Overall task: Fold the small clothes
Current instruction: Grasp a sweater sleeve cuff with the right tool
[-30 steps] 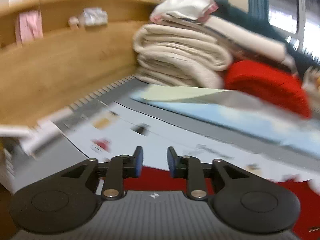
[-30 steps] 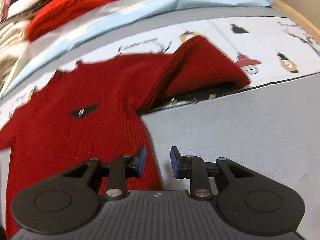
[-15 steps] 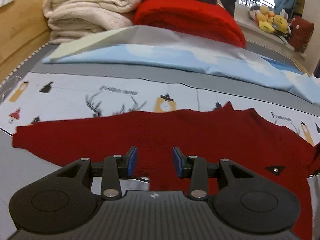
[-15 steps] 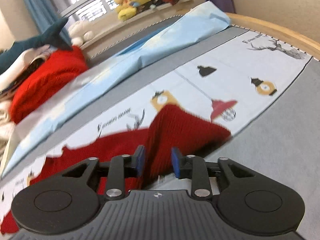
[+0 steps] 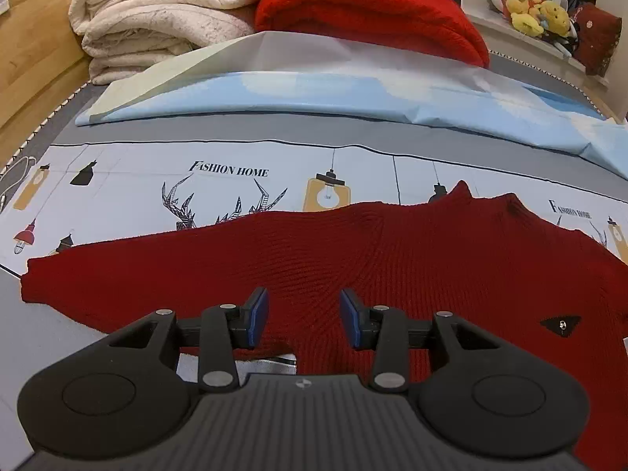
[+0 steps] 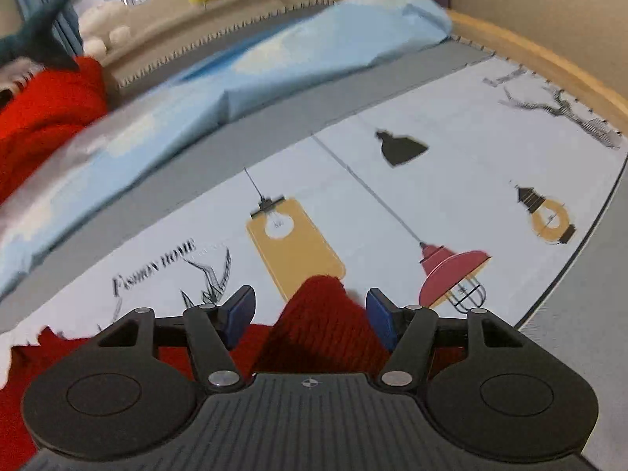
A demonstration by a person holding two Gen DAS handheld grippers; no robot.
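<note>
Red sweater (image 5: 353, 267) flat on the bed (image 5: 235, 125), one sleeve folded in; right hand-held gripper (image 6: 310, 310) just opened wide around that sleeve's end, left hand-held gripper (image 5: 304, 318) half open over the body, gripping nothing; other sleeve probably next.

Home bedroom: printed bedsheet (image 5: 235, 180) on a wooden-framed bed (image 5: 35, 59), folded blankets (image 5: 165, 15) stacked, plush toys (image 5: 537, 15) on the windowsill, curtain (image 6: 43, 11).

We're looking at matte black grippers, left gripper (image 5: 304, 322) and right gripper (image 6: 310, 316): blue pads, silver rivets, ribbed housings.
</note>
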